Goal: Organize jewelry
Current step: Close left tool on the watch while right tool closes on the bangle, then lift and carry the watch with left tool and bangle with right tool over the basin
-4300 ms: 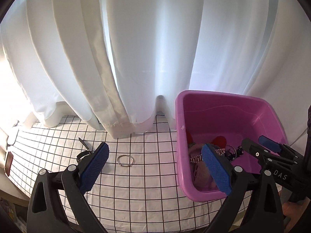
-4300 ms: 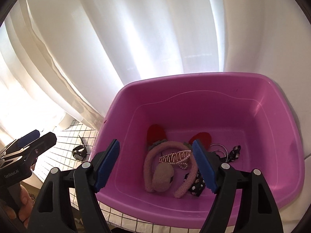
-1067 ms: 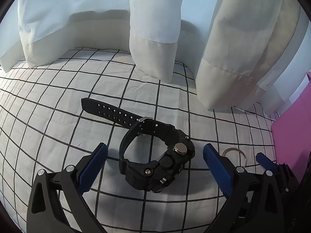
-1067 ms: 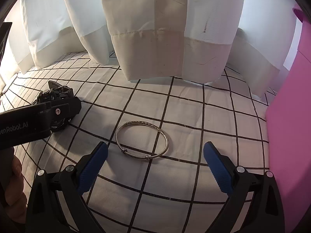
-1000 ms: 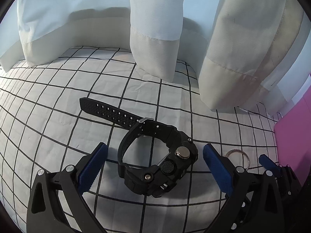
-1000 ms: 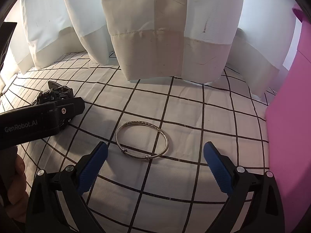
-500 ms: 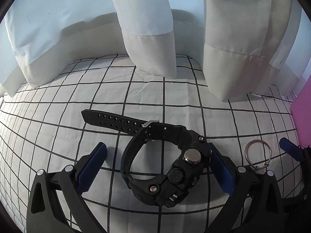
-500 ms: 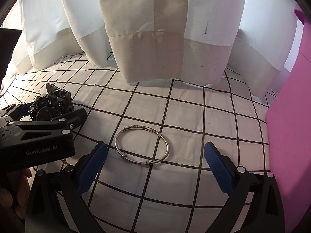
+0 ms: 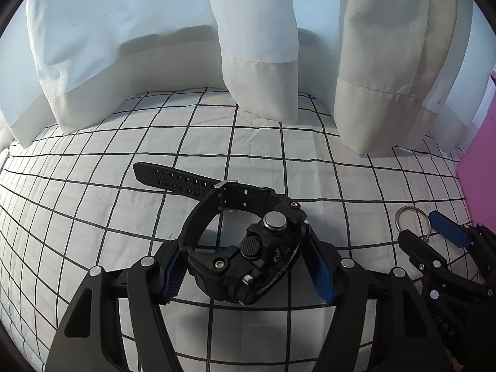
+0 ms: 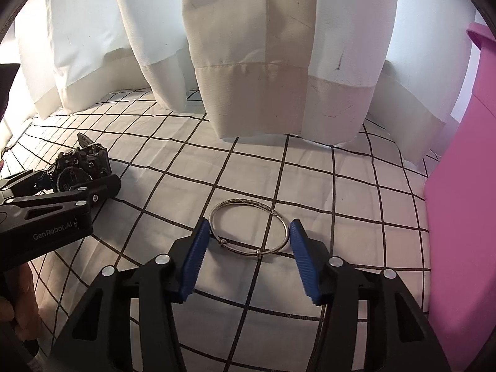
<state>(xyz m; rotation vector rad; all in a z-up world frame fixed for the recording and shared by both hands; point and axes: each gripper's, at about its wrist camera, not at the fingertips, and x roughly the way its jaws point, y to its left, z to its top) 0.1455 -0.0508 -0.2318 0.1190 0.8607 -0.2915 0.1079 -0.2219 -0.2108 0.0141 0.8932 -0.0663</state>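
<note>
A black digital watch (image 9: 245,248) lies on the grid-patterned cloth, its strap pointing up-left. My left gripper (image 9: 245,276) has closed its blue pads against both sides of the watch body. The watch also shows in the right wrist view (image 10: 79,170), with the left gripper (image 10: 59,195) around it. A thin silver bangle (image 10: 248,226) lies flat on the cloth. My right gripper (image 10: 249,248) has its blue pads touching the bangle's left and right edges. The bangle (image 9: 412,220) and the right gripper (image 9: 434,235) show at the right of the left wrist view.
A pink plastic tub (image 10: 462,186) stands at the right; its corner shows in the left wrist view (image 9: 479,170). White curtains (image 10: 263,62) hang down onto the back of the cloth (image 10: 341,192). A hand holds the left gripper at lower left.
Both grippers have narrowed from wide open. The left pads now press the watch body and the right pads now touch the bangle. Both tools have moved slightly forward and down.
</note>
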